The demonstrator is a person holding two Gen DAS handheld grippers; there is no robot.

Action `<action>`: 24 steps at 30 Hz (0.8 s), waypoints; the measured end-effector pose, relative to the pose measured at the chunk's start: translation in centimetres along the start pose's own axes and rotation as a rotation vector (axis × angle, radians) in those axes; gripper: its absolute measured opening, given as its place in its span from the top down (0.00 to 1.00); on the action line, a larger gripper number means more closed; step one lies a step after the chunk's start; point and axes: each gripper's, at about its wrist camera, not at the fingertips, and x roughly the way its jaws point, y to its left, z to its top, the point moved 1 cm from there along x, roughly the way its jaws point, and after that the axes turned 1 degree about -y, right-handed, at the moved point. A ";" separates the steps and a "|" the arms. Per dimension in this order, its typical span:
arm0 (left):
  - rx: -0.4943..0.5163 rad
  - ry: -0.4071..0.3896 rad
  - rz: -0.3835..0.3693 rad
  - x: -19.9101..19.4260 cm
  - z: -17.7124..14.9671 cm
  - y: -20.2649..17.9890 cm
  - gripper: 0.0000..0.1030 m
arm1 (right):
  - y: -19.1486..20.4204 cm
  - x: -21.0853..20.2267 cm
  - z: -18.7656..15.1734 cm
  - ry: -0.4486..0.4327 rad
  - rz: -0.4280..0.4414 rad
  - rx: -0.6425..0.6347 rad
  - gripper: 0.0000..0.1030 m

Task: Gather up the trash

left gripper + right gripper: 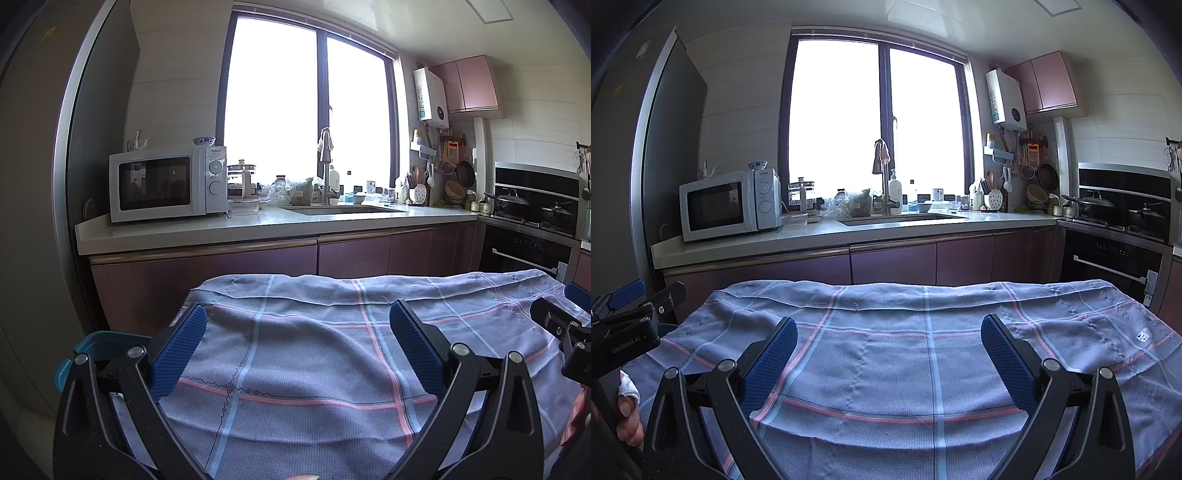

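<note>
No trash shows anywhere on the checked cloth (314, 354), so the likeliest slip is a pad snagging its loose folds and dragging it off. Left of the cloth, a teal container (99, 343) peeks out, contents hidden. The left gripper (297, 332) hovers over the cloth, spread wide and empty; the right gripper (888, 334) likewise, further right.

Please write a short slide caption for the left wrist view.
Left gripper open above a checked cloth, facing a kitchen counter with microwave and sink under a bright window.
</note>
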 end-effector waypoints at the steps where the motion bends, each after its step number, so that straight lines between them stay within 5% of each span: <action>1: 0.000 0.000 0.001 0.0 0.0 0.0 0.05 | 0.0 0.0 0.0 0.001 0.001 0.001 0.07; 24: 0.002 0.010 -0.001 0.4 0.1 -0.2 0.05 | -0.4 0.2 -0.2 0.004 0.002 0.002 0.07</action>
